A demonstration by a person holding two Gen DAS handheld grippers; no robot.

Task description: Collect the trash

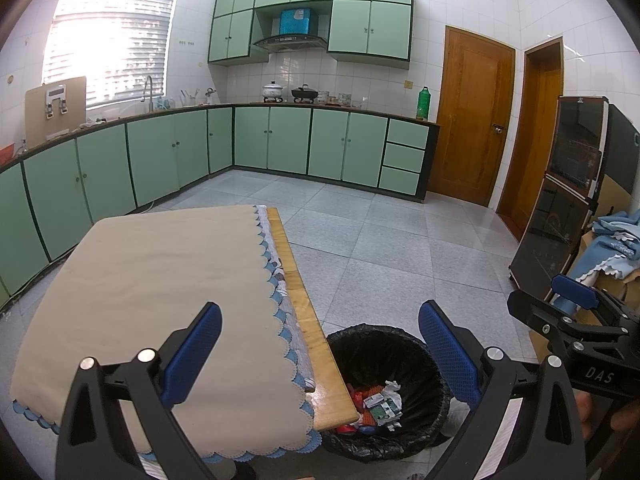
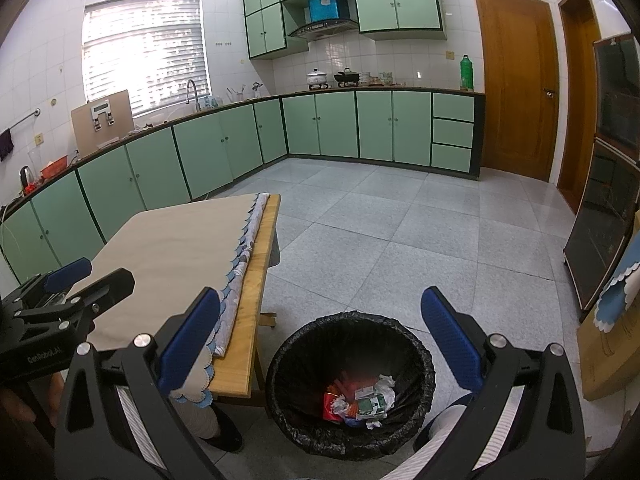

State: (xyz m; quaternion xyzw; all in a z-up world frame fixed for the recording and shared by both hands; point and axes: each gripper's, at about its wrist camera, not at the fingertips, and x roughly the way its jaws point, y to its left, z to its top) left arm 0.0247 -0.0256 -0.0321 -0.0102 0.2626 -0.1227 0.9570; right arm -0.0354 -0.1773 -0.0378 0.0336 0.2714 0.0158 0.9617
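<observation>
Beige cloth [image 1: 152,280] covers the wooden table [image 1: 298,304].

Left tool [image 1: 320,354]: fingers spread wide, blue pads [image 1: 192,354] at 8 and 4 o'clock of its own view, nothing between them. Right tool [image 2: 320,344]: same, wide apart, empty, pads [image 2: 450,338] at 8 and 4 o'clock. Both held level, side by side, pointing forward and slightly down. From the left wrist view the right tool sits at 4 o'clock; from the right wrist view the left tool sits at 8 o'clock. Holding fingers [image 1: 626,416] partly visible at frame edge, mostly cropped.
</observation>
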